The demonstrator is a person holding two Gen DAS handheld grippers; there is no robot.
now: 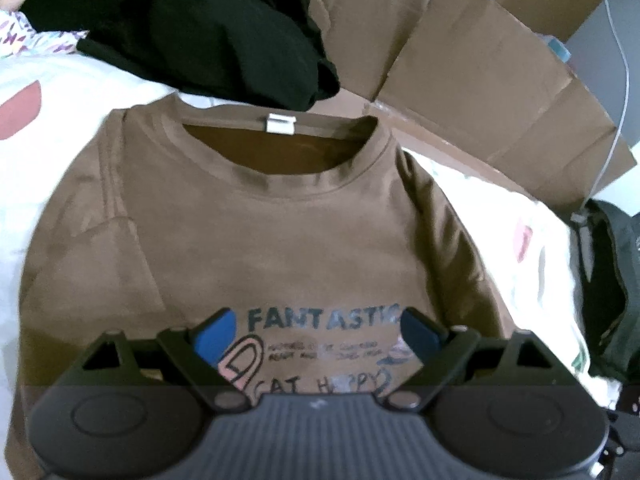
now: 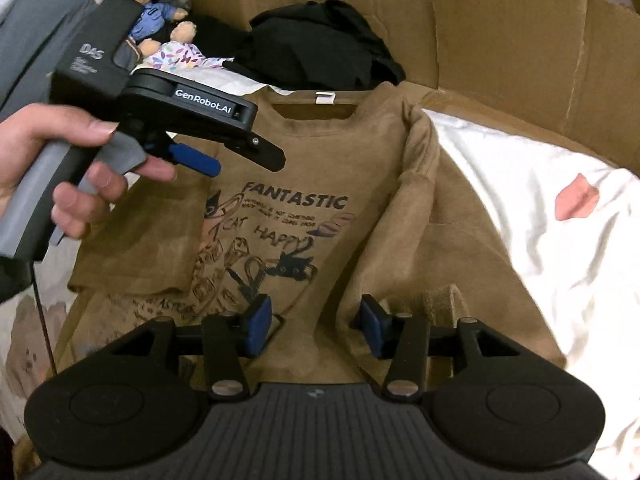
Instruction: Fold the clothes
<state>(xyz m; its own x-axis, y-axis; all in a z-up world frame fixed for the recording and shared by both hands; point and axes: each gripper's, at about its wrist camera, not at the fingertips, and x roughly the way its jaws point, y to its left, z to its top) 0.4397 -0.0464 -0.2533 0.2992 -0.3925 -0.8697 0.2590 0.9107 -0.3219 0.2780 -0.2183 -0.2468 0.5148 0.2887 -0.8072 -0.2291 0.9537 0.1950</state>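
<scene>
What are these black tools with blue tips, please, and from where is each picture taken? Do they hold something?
They are hand-held grippers; a person squeezes one in each hand. Each picture comes from a camera on one gripper, looking along its two fingers. The first shows the left gripper, the second the right gripper; there the left hand also appears, holding its tool. Both stand open over a brown shirt and grip nothing. The shirt lies front up on a white sheet, its right sleeve folded inward. Behind are black clothes, cardboard and soft toys.
</scene>
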